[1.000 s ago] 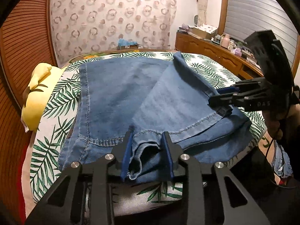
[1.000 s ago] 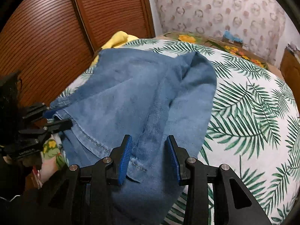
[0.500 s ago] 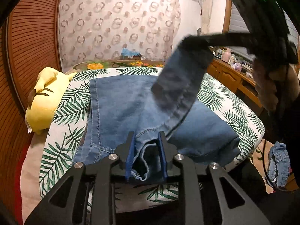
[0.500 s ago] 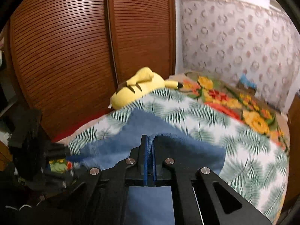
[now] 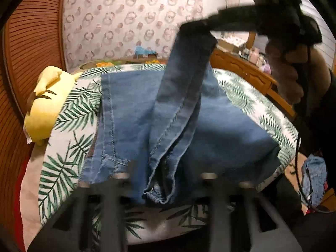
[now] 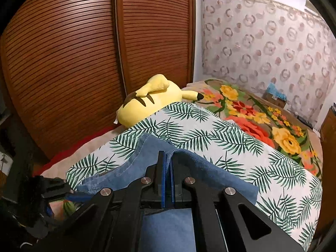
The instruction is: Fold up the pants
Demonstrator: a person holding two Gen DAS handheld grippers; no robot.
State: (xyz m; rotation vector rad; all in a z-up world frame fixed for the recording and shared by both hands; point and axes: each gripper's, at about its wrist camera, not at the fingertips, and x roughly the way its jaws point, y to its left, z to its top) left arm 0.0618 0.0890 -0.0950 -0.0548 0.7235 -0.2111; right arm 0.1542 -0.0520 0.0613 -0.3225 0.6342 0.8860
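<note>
Blue denim pants [image 5: 130, 113] lie on the palm-leaf bedspread [image 5: 63, 147]. My right gripper [image 6: 167, 178] is shut on a fold of one pant leg and holds it high above the bed; it shows in the left wrist view [image 5: 197, 29] with the leg [image 5: 178, 105] hanging from it. My left gripper [image 5: 161, 184] is blurred at the near bed edge, and the leg's hem [image 5: 157, 195] sits between its jaws; the blur hides the fingertips. The left gripper also shows in the right wrist view [image 6: 52, 189], low at the left.
A yellow plush toy [image 5: 44, 105] lies at the bed's left side by the brown slatted wardrobe [image 6: 84, 52]. A wooden dresser [image 5: 252, 77] with small items stands on the right. Another denim piece [image 5: 314, 180] lies on the floor at the right. A floral blanket [image 6: 262, 115] covers the far bed.
My right gripper shut on the pant leg and lifted it high above the bed. My left gripper narrowed on the hem, then blurred with motion.
</note>
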